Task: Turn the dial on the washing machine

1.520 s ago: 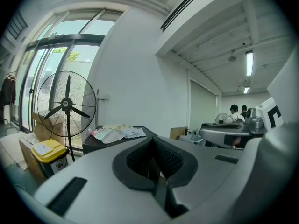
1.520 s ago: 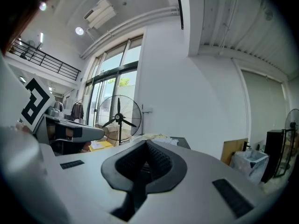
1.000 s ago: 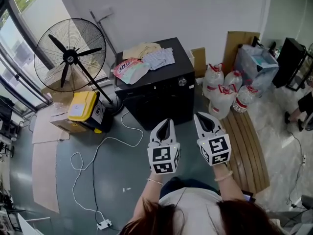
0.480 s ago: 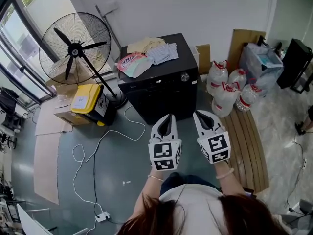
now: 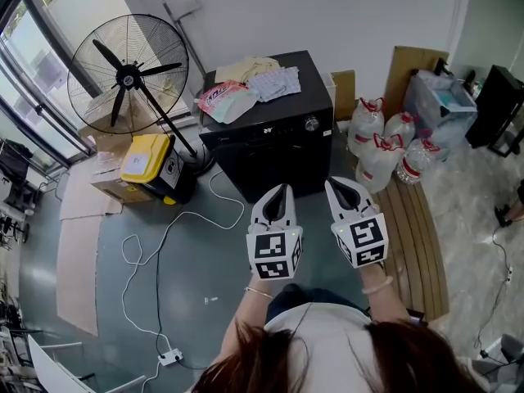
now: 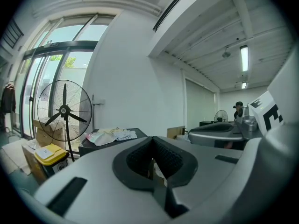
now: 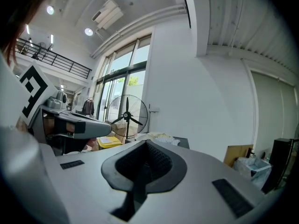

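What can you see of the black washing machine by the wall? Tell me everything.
The washing machine is a boxy black cabinet, standing upright on the grey floor by the white wall. A round silvery dial sits near the right end of its front panel in the head view. Folded cloths and a pink packet lie on its top.

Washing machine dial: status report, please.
Left gripper and right gripper shut, empty. Dial on washing machine untouched, grippers short of it. Nothing in the way.
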{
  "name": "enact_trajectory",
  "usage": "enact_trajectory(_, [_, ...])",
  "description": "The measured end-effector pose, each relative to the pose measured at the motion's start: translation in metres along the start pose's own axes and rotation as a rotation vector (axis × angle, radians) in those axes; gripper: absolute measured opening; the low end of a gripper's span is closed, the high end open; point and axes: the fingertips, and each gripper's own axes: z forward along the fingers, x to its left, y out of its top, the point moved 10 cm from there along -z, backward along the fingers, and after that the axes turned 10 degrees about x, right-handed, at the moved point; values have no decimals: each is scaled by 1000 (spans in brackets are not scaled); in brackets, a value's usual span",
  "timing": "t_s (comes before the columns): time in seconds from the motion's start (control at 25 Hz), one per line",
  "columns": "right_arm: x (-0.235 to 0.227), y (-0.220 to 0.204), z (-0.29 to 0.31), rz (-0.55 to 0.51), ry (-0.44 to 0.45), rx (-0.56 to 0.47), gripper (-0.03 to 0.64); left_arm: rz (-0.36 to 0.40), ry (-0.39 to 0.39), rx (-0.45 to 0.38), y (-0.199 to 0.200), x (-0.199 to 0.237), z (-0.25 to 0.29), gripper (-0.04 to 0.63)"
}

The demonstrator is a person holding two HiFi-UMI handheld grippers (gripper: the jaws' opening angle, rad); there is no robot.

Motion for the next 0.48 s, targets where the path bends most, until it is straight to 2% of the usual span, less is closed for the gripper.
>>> enact_trajectory(0.48, [7, 2, 5, 11, -28, -4, 25, -1, -15, 13, -3, 12, -1, 17])
